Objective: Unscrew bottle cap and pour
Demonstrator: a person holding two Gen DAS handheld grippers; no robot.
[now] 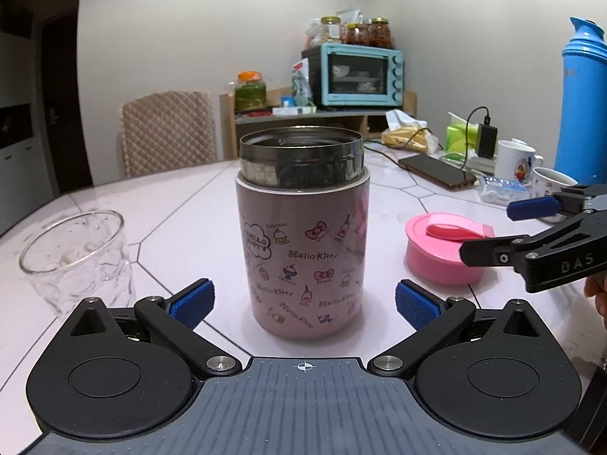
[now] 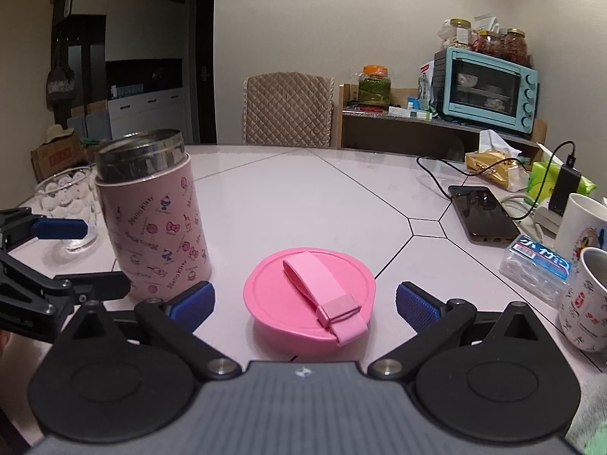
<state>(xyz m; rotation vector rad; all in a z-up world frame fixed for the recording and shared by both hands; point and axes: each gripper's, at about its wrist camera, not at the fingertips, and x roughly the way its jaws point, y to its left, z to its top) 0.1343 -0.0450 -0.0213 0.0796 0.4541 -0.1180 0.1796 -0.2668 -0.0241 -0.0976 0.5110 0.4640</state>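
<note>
A pink Hello Kitty flask [image 1: 303,250] stands upright on the table with its steel mouth uncovered; it also shows in the right wrist view [image 2: 153,220]. Its pink cap [image 2: 309,297] with a strap lies flat on the table to the flask's right, also in the left wrist view [image 1: 442,252]. My left gripper [image 1: 303,305] is open, its blue pads on either side of the flask's base, not touching. My right gripper [image 2: 305,305] is open around the cap, apart from it. A clear glass [image 1: 76,261] stands left of the flask.
A phone [image 2: 480,212] on a charging cable, white mugs [image 2: 586,299], a plastic box [image 2: 535,265] and tissue packs crowd the table's right side. A blue thermos [image 1: 582,106] stands far right. A quilted chair [image 2: 288,108] and a shelf with a teal oven [image 2: 487,87] are behind.
</note>
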